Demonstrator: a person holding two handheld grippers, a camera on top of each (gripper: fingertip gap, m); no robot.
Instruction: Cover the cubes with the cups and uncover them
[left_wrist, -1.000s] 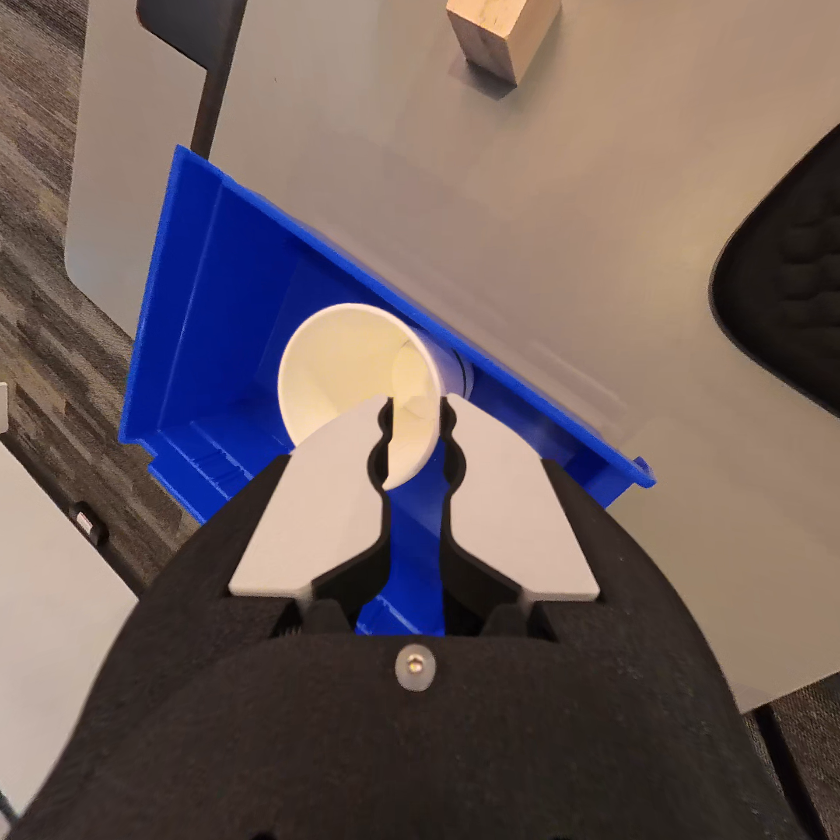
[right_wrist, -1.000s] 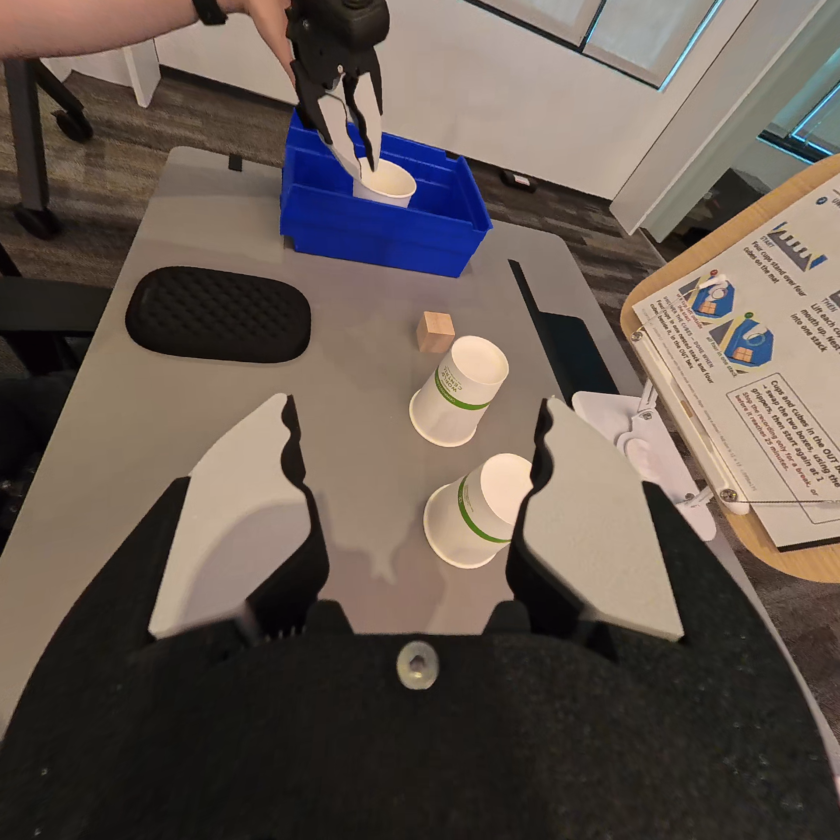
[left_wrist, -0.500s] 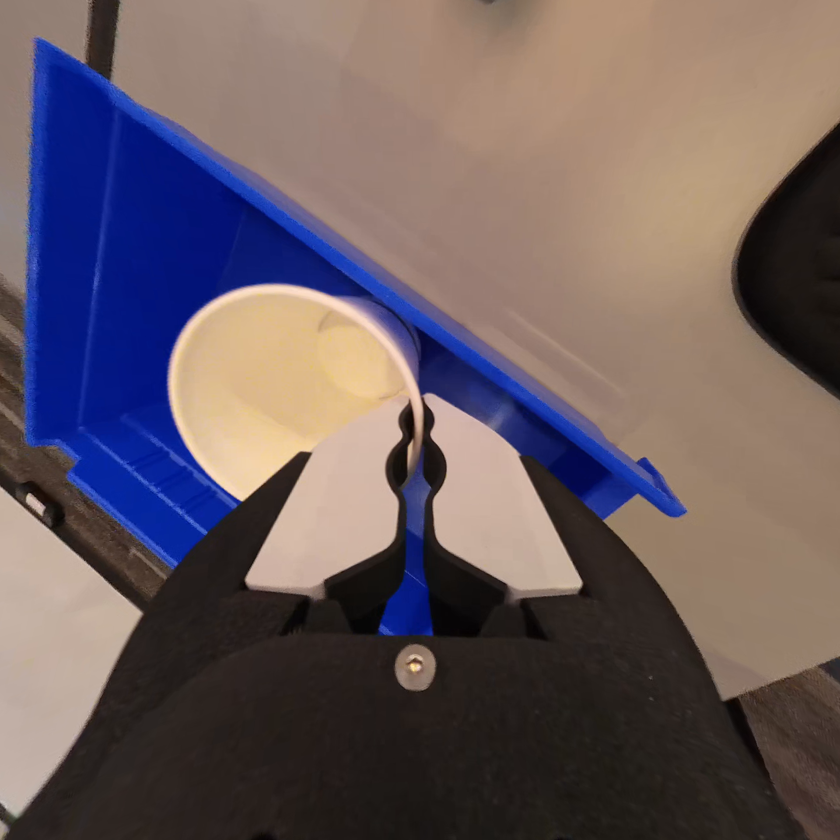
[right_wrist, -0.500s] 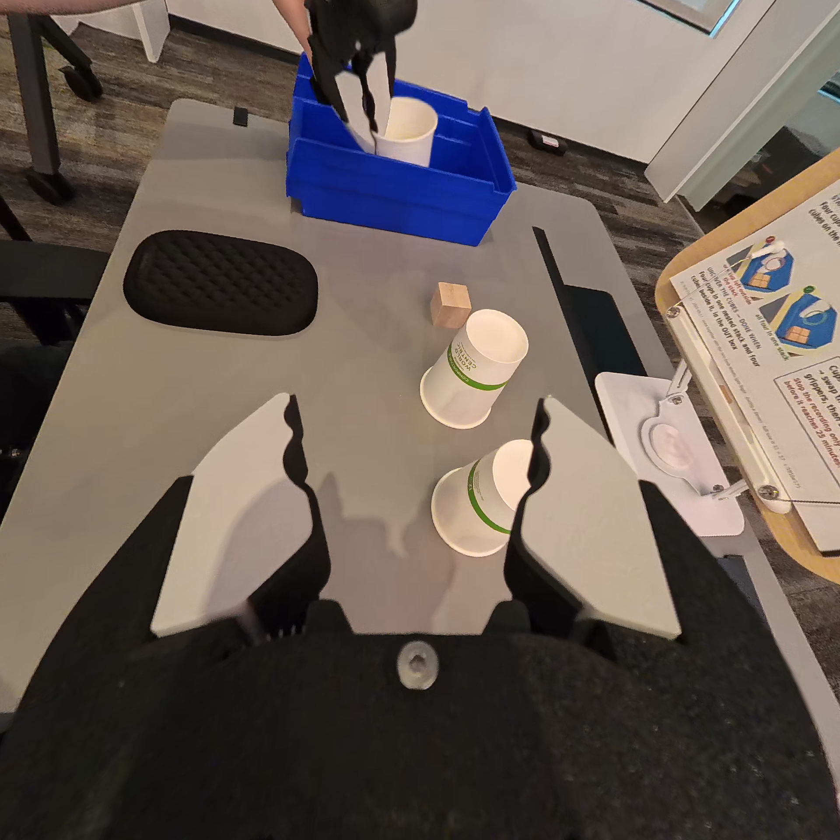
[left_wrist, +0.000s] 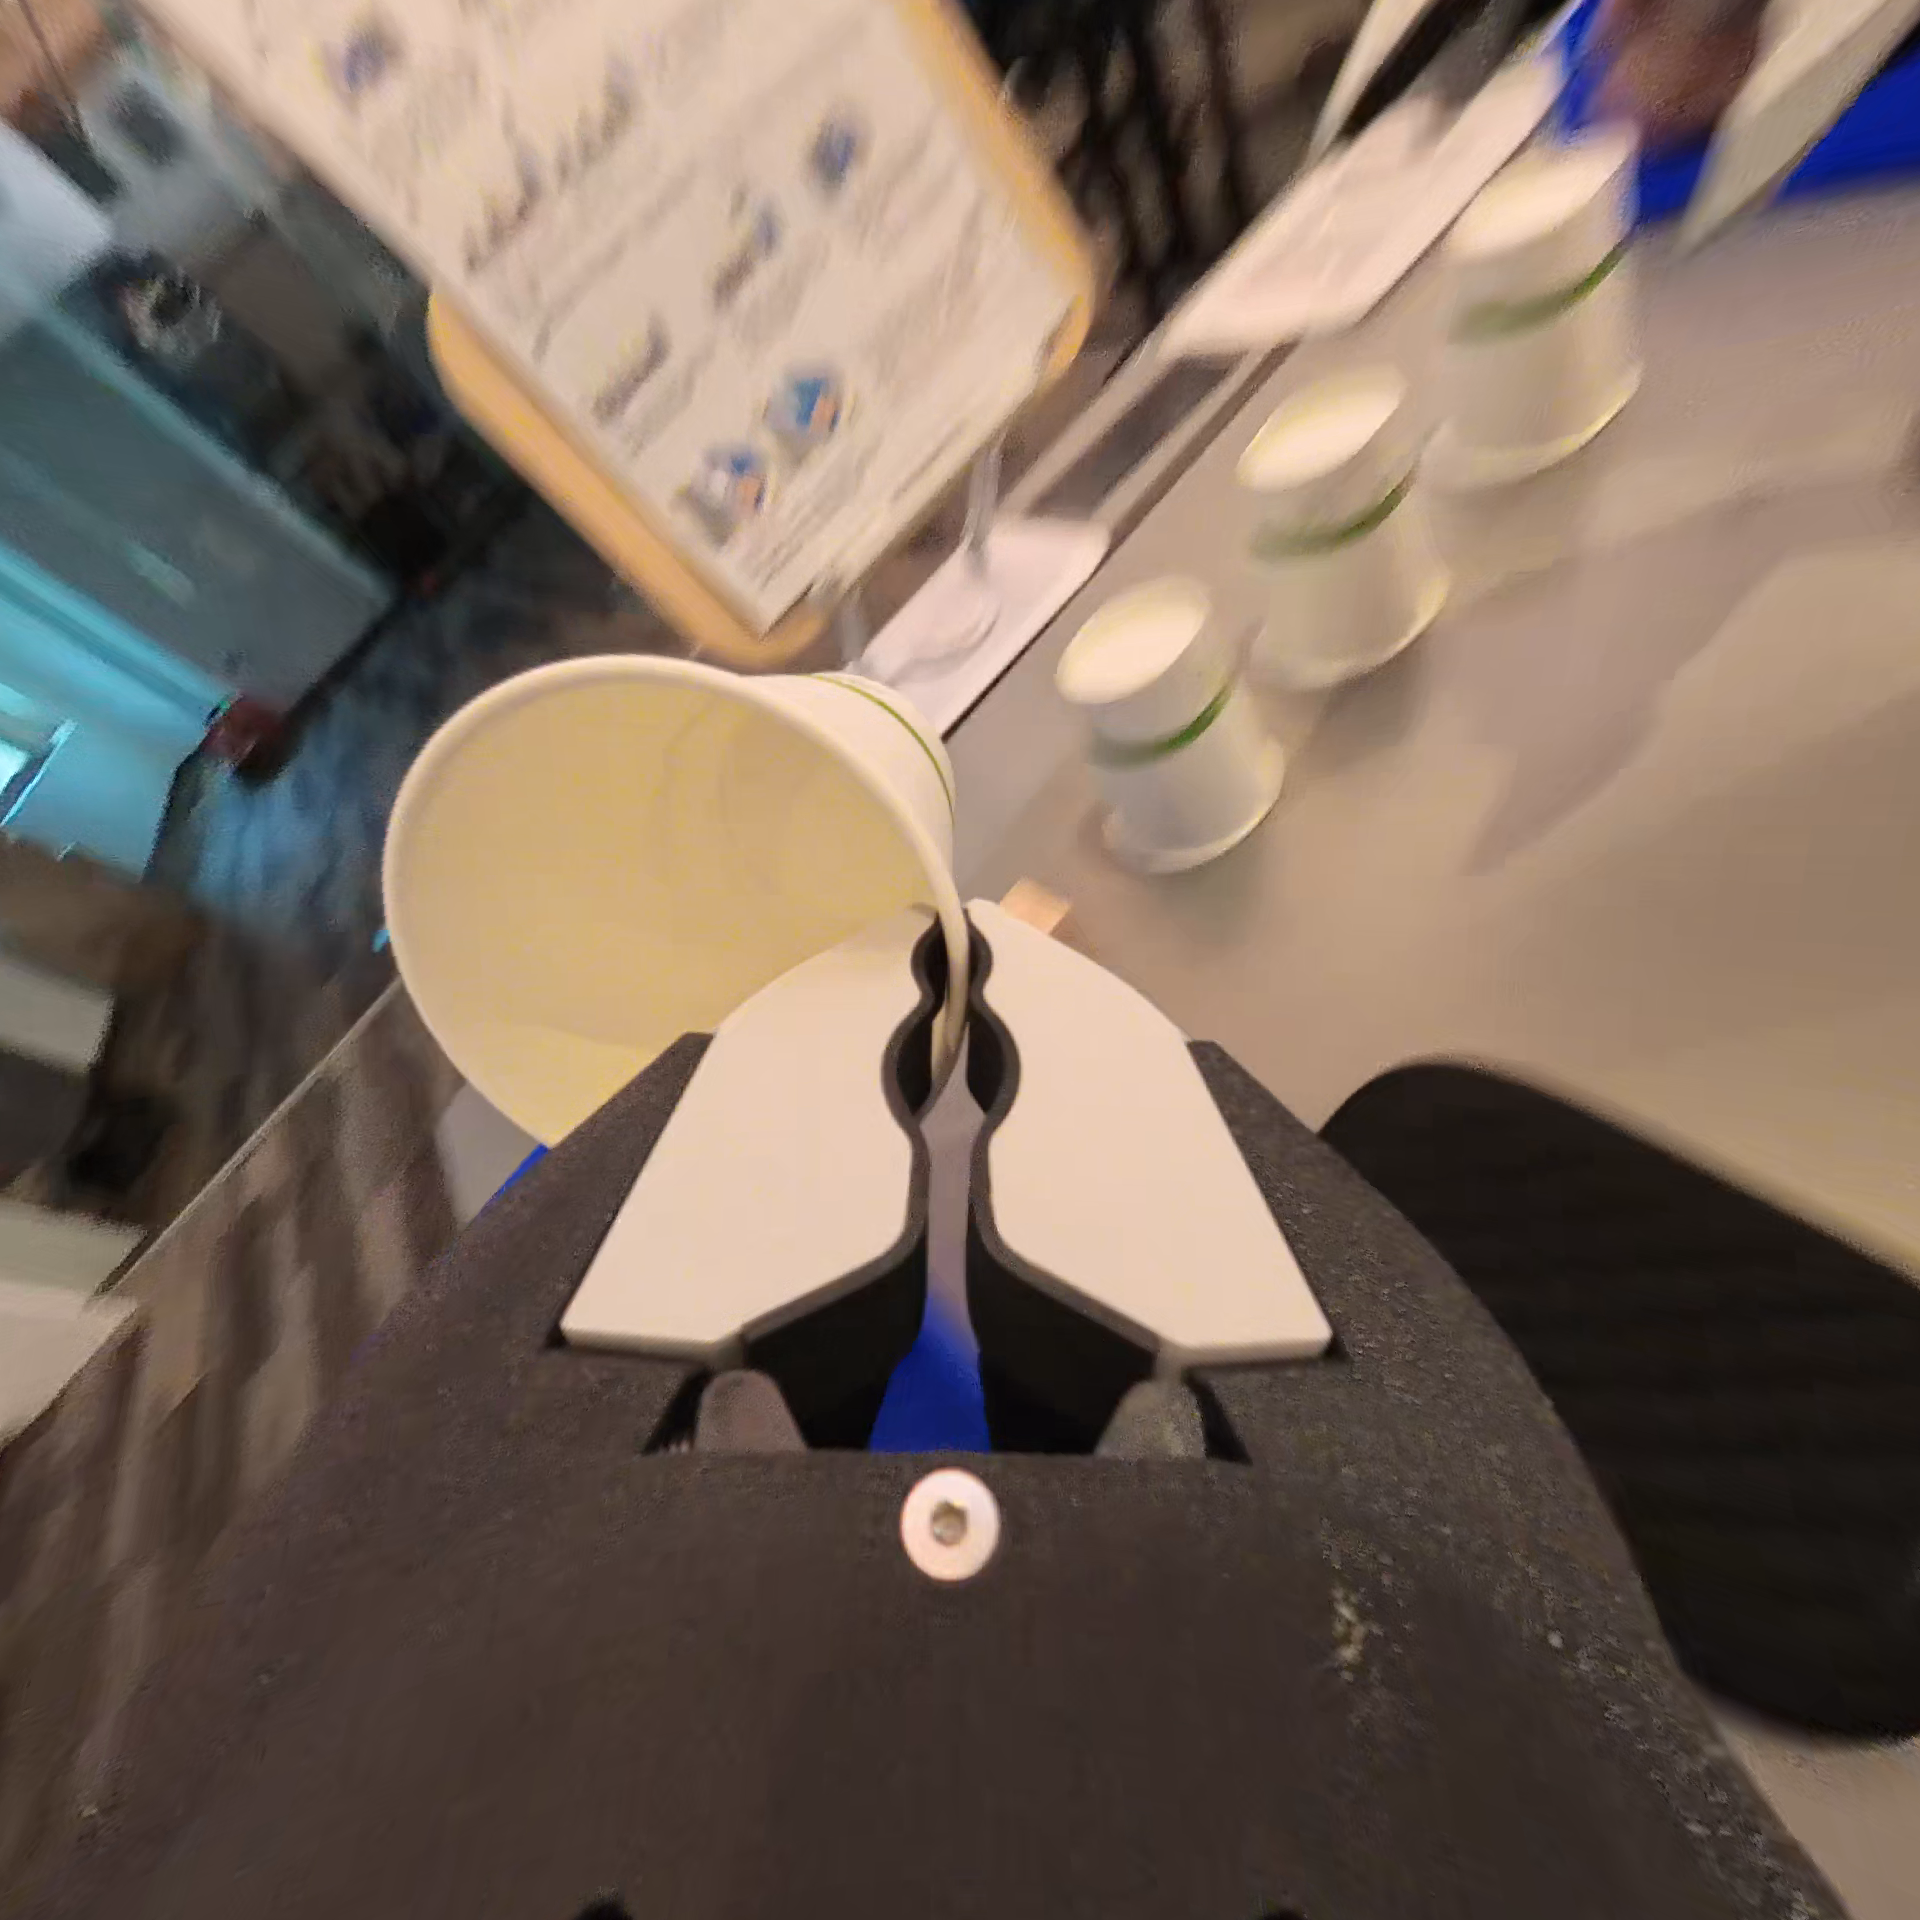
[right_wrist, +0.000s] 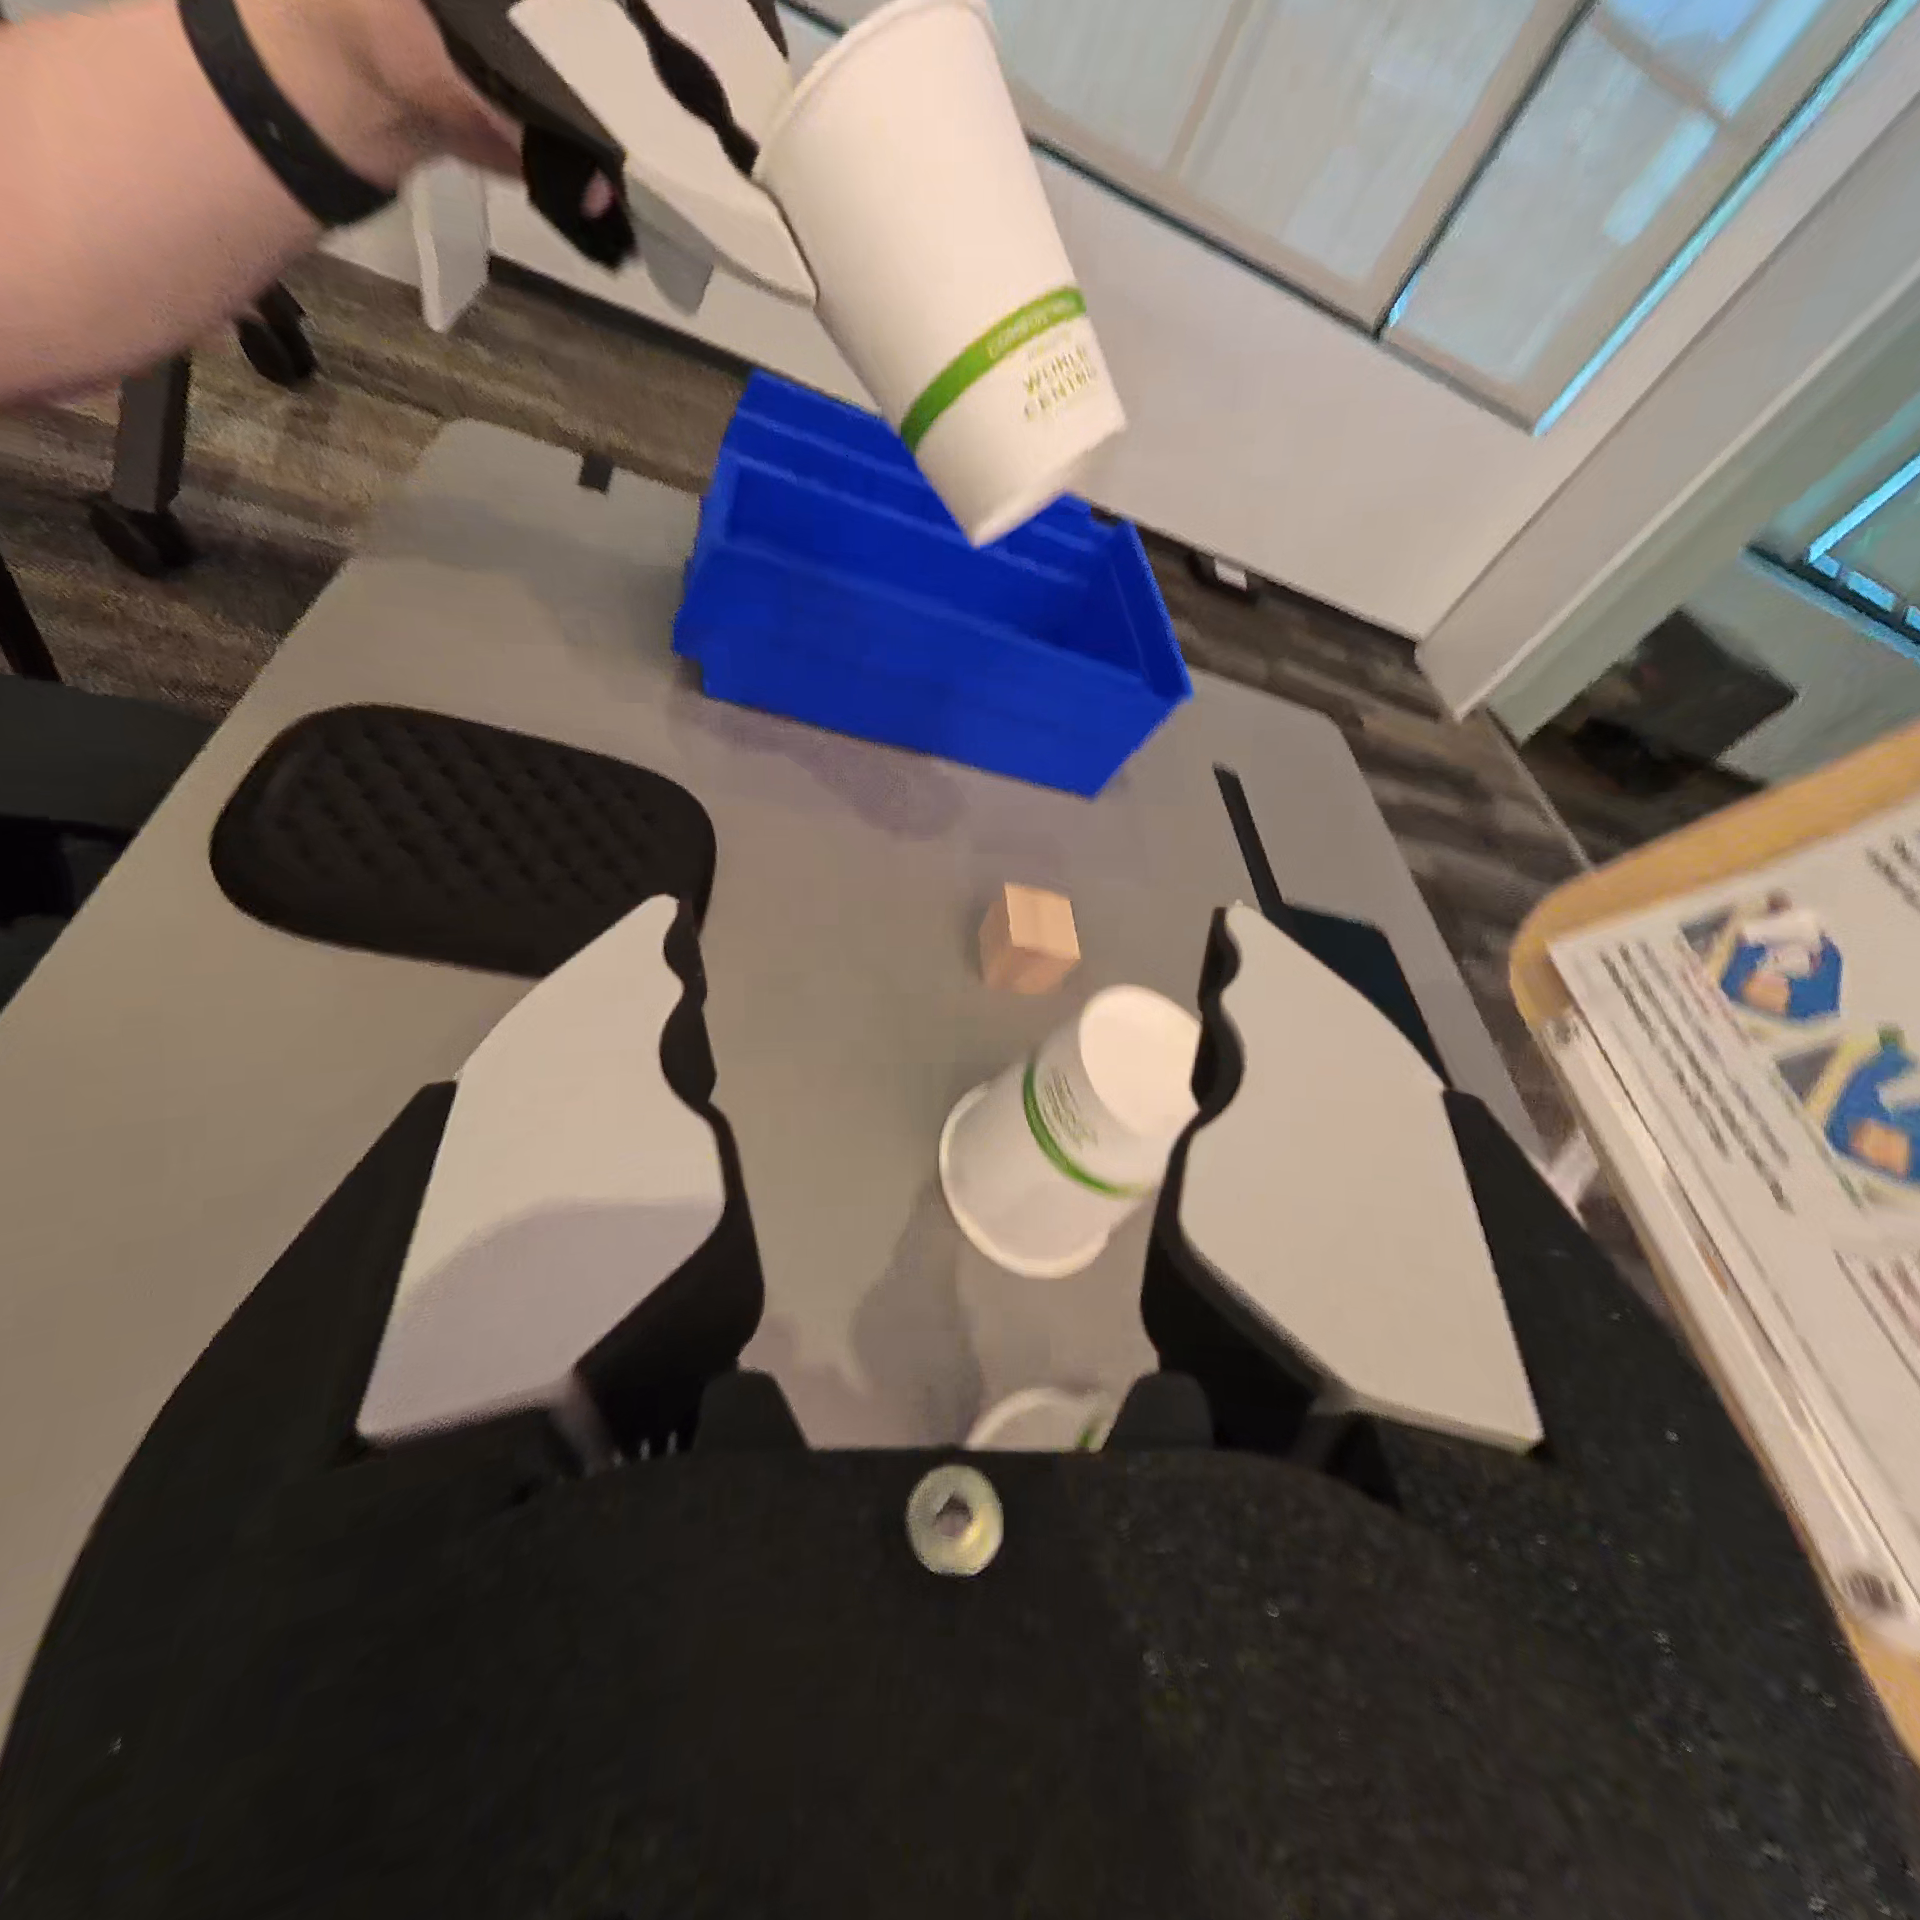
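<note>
My left gripper (left_wrist: 951, 935) is shut on the rim of a white paper cup with a green band (left_wrist: 665, 883) and holds it tilted in the air. The right wrist view shows that cup (right_wrist: 956, 270) high above the blue bin (right_wrist: 914, 644), with the left gripper (right_wrist: 743, 145) above it. A bare wooden cube (right_wrist: 1023, 951) sits on the grey table (right_wrist: 312, 1039); its edge also shows in the left wrist view (left_wrist: 1034, 899). My right gripper (right_wrist: 951, 923) is open and empty over the table. An upturned cup (right_wrist: 1070, 1132) stands by its right finger.
Three upturned cups (left_wrist: 1174, 748) (left_wrist: 1340, 540) (left_wrist: 1538, 343) stand in a row on the table. A black textured pad (right_wrist: 457, 842) lies at the left. A wooden board with instruction sheets (right_wrist: 1745, 1091) is at the right. Another cup's rim (right_wrist: 1039, 1418) shows under the right gripper.
My left gripper has lifted the cup out of the blue bin and swung it up, tilting it. My right gripper has moved forward over the two nearest cups.
</note>
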